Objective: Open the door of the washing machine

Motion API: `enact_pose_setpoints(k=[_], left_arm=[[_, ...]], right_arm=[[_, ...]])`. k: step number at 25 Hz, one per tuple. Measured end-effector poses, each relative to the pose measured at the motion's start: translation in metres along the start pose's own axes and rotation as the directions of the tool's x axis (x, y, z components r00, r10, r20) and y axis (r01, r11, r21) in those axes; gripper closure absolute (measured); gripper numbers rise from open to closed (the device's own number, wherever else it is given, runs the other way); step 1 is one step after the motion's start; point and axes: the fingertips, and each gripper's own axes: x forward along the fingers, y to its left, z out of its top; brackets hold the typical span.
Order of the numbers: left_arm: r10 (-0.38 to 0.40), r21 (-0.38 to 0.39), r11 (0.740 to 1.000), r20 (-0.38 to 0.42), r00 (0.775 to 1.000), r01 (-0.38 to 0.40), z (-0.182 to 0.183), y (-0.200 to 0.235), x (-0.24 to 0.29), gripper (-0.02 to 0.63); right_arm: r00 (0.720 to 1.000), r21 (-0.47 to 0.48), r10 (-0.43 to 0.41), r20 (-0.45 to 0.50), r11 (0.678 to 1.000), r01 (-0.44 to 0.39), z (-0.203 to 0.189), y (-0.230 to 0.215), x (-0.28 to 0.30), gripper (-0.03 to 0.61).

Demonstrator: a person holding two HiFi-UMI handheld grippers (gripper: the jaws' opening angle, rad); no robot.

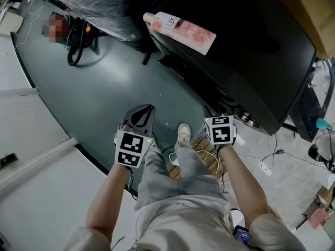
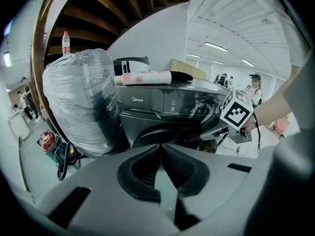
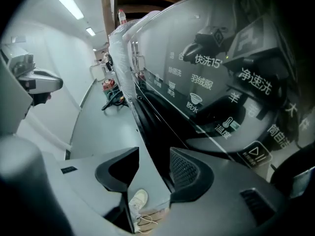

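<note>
Washer (image 1: 251, 51): dark front-loader, upper right in head view. A bottle (image 1: 180, 31) lies flat on its top.
Door (image 2: 165, 134): round dark port low on the washer front, looks flush w/ the front. In left gripper view it sits straight ahead, just above the jaw tips.
L gripper (image 2: 160, 149): pads pressed together at the tips, nothing between. Points down-fwd at the door but is well short of it, w/ floor (image 1: 104, 88) between.
R gripper (image 3: 154, 151): jaws spread, gap clear. The washer's dark front edge runs down into the gap. Can't tell if either pad touches it.
R gripper vs washer: close up against the front. Panel (image 3: 221, 92) w/ printed symbols fills the upper right of right gripper view. In left gripper view the R gripper sits at the door's right side, marker cube facing out.
Seen thru R jaw gap: shoe (image 1: 183, 131) and floor below.
Bundle (image 2: 78, 102): plastic-wrapped, stands just left of the washer, well apart from both grippers.
Person: stands facing the washer, both arms forward. L gripper is out over open floor, R gripper nearer the machine.
</note>
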Motion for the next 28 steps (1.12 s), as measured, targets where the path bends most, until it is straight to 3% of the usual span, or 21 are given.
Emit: enact_pose_setpoints(k=[2,10,15,21,28], left_arm=[[0.006,-0.007,1.0,-0.004,1.0,-0.006,-0.002,0.005,-0.001,0.586],[-0.005,-0.017,1.0,-0.011,1.0,0.005,-0.012,0.007,-0.004,0.586],[-0.004,-0.031,1.0,-0.025,1.0,0.004,-0.027,0.012,-0.014,0.586],[0.016,-0.068,0.998,-0.008,1.0,-0.017,-0.037,0.028,-0.032,0.586],[0.034,-0.094,0.995,-0.022,0.999,-0.036,-0.065,0.048,-0.054,0.586]], right_arm=[[1.0,0.002,-0.019,0.002,1.0,0.019,0.001,-0.002,0.001,0.406],[0.999,0.025,-0.038,-0.018,0.999,0.038,-0.001,0.001,0.001,0.41],[0.999,0.081,-0.012,-0.044,0.997,0.016,-0.013,0.028,-0.002,0.41],[0.997,0.106,-0.043,-0.06,0.993,0.049,-0.023,0.071,-0.001,0.41],[0.995,0.188,0.007,-0.104,0.982,0.013,-0.032,0.124,0.001,0.413]])
